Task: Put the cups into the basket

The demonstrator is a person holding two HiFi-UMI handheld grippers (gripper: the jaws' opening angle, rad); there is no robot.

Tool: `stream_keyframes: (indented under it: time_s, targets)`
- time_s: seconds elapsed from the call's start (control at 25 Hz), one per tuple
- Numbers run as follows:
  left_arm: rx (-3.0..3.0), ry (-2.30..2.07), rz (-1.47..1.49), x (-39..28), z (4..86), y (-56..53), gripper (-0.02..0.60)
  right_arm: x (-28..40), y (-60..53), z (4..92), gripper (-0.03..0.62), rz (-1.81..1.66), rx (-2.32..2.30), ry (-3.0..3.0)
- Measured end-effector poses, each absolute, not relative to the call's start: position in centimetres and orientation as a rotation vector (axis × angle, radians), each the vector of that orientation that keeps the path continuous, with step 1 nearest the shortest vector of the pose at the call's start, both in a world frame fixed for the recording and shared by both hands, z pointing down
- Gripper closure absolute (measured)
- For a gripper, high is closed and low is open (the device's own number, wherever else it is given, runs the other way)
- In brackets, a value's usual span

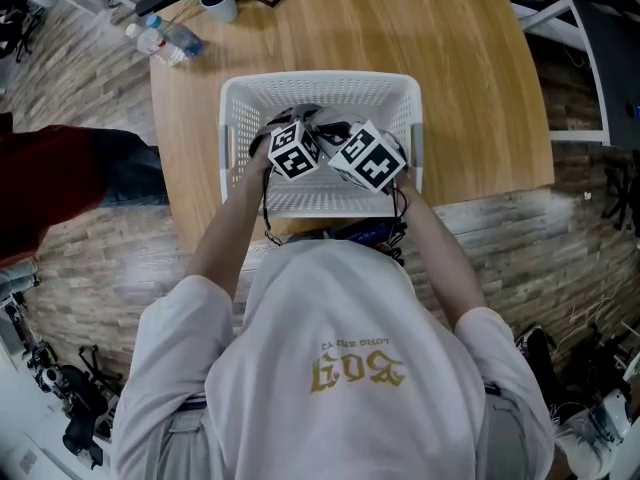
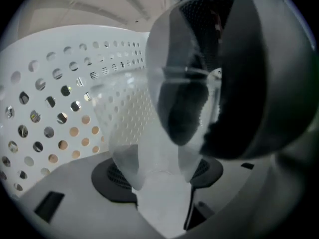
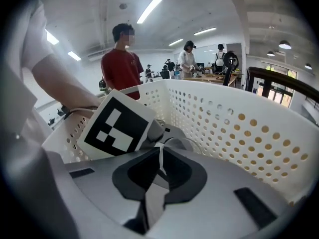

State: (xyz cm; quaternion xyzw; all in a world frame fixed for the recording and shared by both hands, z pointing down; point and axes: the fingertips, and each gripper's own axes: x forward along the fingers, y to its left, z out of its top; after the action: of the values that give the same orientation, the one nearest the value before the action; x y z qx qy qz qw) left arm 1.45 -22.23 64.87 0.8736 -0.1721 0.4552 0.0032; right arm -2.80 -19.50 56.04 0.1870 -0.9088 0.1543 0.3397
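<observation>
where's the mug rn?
Head view: the mug stands at the far left corner of the table, beside the plastic bottle, outside the white basket.

Leans forward with left forearm (image 1: 232,223) and right forearm (image 1: 440,250) stretched ahead and down, converging so that the two grippers sit side by side with their marker cubes almost touching. Clamps the left gripper (image 2: 157,169) on a clear cup (image 2: 155,195), with the fingers (image 2: 110,180) kept apart by its body. Presses the right gripper (image 3: 159,156) fingers together, leaving only a thin pale sliver between them, tips aimed close past the left gripper's cube.
</observation>
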Motion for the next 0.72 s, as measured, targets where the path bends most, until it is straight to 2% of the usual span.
stream_keyframes:
  time_s: [0.72]
  targets:
    - [2.749, -0.464, 1.541, 1.70, 65.39, -21.42, 0.314, -2.17, -18.69, 56.36, 0.566, 0.333, 0.466, -2.237]
